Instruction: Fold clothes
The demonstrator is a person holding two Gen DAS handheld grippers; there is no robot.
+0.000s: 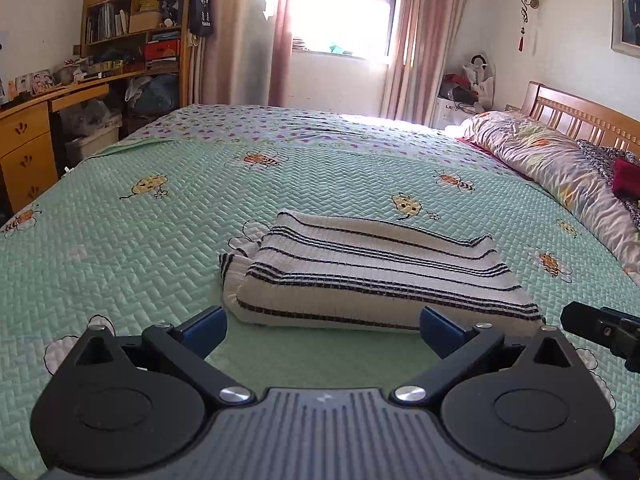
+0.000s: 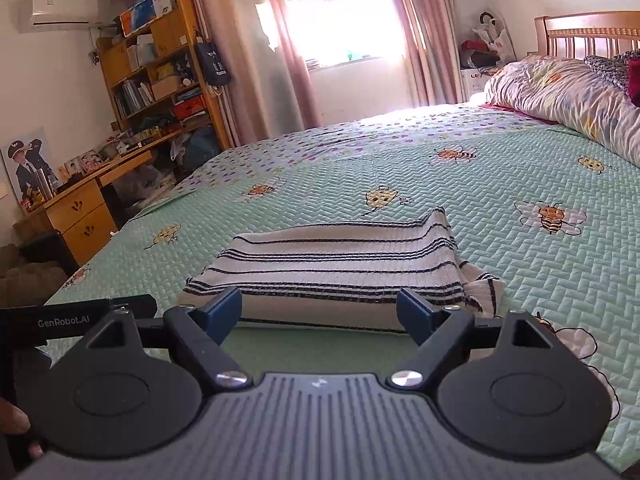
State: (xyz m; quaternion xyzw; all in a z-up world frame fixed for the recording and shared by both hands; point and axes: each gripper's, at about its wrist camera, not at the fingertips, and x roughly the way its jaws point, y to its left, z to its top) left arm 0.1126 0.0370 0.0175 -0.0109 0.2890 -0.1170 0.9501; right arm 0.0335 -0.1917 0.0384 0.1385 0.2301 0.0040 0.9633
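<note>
A white knitted garment with dark stripes (image 1: pixel 372 276) lies folded into a thick rectangle on the green quilted bedspread (image 1: pixel 140 248). My left gripper (image 1: pixel 322 330) hovers just short of the garment's near edge, open, with nothing between its blue pads. In the right wrist view the same folded garment (image 2: pixel 340 268) lies ahead, a loose corner sticking out at its right side. My right gripper (image 2: pixel 320 314) is open too, close to the near edge and apart from the cloth. Part of the right gripper's body (image 1: pixel 604 330) shows at the right edge of the left wrist view.
A rolled floral duvet (image 1: pixel 556 168) lies along the wooden headboard (image 1: pixel 584 116) on the right. A wooden desk (image 1: pixel 28 136) and a full bookshelf (image 1: pixel 136 20) stand left of the bed. A window with pink curtains (image 1: pixel 340 4) is behind. A hand (image 2: pixel 14 420) shows at the lower left.
</note>
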